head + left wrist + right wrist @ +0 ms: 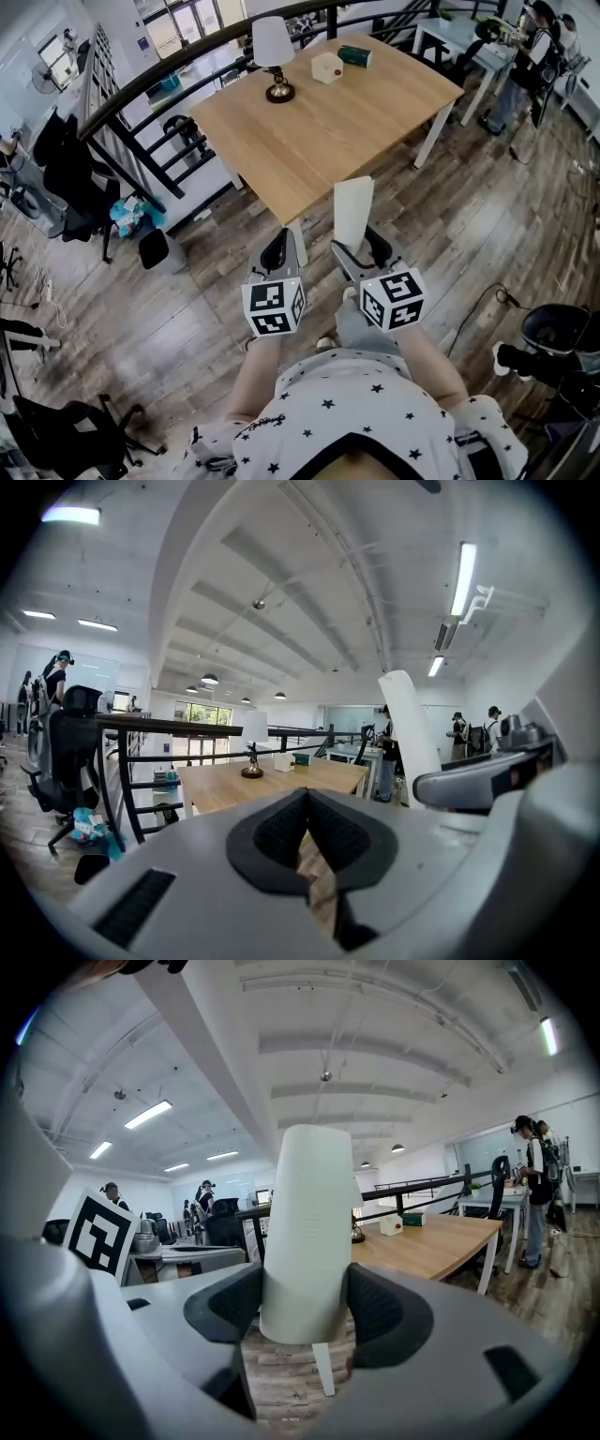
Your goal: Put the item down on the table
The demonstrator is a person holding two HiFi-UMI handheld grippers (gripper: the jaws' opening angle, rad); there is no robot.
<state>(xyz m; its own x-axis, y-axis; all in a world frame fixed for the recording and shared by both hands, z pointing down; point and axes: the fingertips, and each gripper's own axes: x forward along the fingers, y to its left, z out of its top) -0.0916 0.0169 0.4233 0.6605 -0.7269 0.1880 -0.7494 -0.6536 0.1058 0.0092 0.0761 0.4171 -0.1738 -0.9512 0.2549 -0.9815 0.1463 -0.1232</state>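
Observation:
My right gripper (pixel 357 246) is shut on a tall white item (pixel 352 214), a smooth tapered upright piece. In the right gripper view the white item (pixel 312 1232) fills the gap between the black pads (pixel 389 1314) and rises well above them. It hangs over the wooden floor just short of the near edge of the light wooden table (pixel 309 141). My left gripper (pixel 278 253) is beside it, shut and empty; in the left gripper view its pads (pixel 281 832) meet with nothing between them, and the white item (pixel 410 726) shows to the right.
On the table's far side stand a small lamp (pixel 274 56), a white box (pixel 326 67) and a green box (pixel 355 56). A black railing (pixel 150 141) runs along the table's left. Office chairs (pixel 70 178) stand at left. People stand at a far desk (pixel 525 56).

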